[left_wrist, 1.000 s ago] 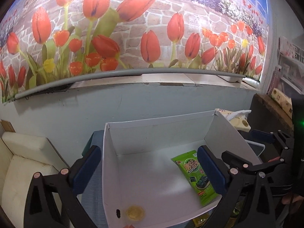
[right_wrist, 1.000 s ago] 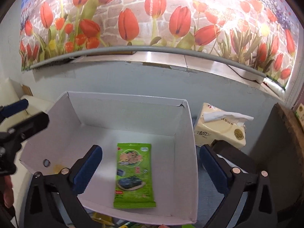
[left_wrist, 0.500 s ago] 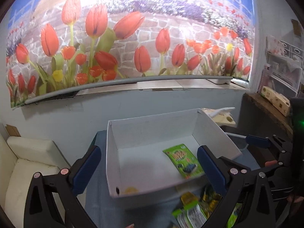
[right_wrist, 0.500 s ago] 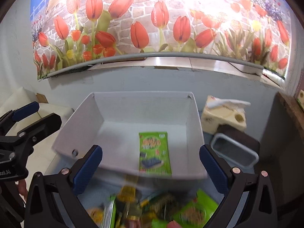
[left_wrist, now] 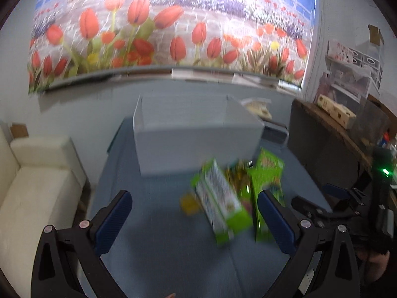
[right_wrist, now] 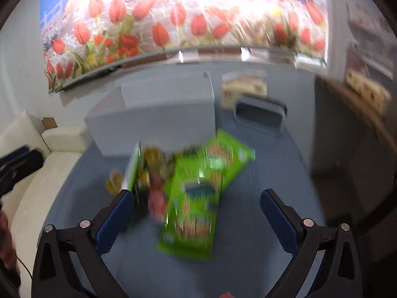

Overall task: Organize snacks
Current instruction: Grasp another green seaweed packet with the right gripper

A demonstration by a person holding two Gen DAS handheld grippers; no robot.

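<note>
My left gripper (left_wrist: pixel 193 208) hangs spread wide, nothing between its blue pads, above bare blue table (left_wrist: pixel 158 255). My right gripper (right_wrist: pixel 196 207) is likewise splayed and empty, poised over the snack pile (right_wrist: pixel 183 188). I read blurred green packets (right_wrist: pixel 193 213) heaped on the cloth, one yellowish piece (right_wrist: pixel 114 182) at the pile's left edge. Just behind the heap stands the white box (right_wrist: pixel 153 121), its contents hidden from here. Beside the box, right: a grey bin (right_wrist: pixel 259 118) and a tissue pack (right_wrist: pixel 244 85). Tulip mural (left_wrist: pixel 173 32) on the wall.
</note>
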